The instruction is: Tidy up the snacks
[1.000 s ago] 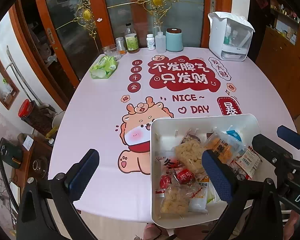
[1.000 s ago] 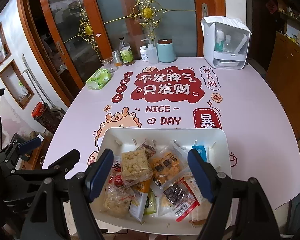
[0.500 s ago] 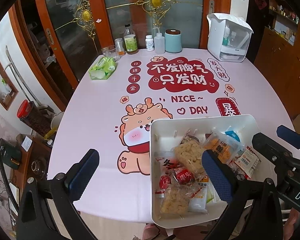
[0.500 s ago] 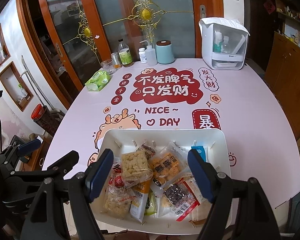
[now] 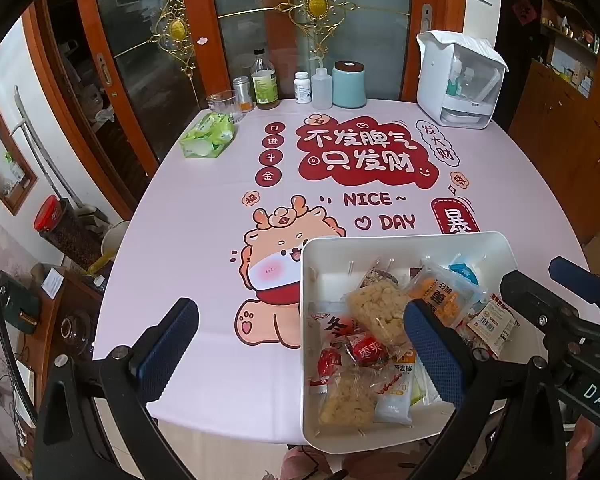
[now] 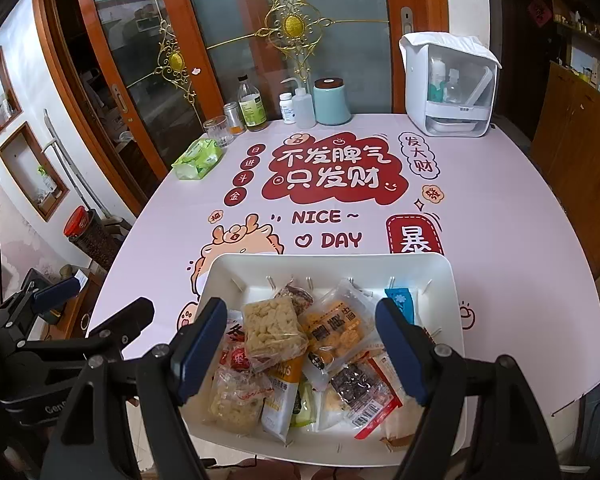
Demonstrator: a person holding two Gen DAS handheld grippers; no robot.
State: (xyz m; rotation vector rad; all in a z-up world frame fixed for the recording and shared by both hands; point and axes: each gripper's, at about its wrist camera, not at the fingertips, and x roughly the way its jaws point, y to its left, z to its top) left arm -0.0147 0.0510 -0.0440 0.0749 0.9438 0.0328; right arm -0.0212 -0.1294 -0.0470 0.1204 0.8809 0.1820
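Observation:
A white tray [image 6: 332, 264] sits at the table's near edge, heaped with several wrapped snacks: a pale rice cracker bar [image 6: 274, 330], an orange packet [image 6: 334, 330], a dark packet with a barcode [image 6: 358, 390], a blue sachet [image 6: 400, 304]. Above the heap my right gripper [image 6: 300, 348] hangs open with nothing between its fingers. My left gripper [image 5: 300, 352] is open too, wide, straddling the tray's [image 5: 312, 248] left wall; its right finger [image 5: 432, 352] is over the snacks, its left one over bare cloth. In the left wrist view the same cracker bar [image 5: 380, 312] tops the pile.
A pink printed tablecloth [image 6: 500, 220] covers the table. Along the far edge stand a green tissue pack [image 6: 198, 158], a glass [image 6: 216, 130], bottles [image 6: 252, 106], a teal canister [image 6: 332, 102] and a white dispenser box [image 6: 448, 88]. Glass doors rise behind.

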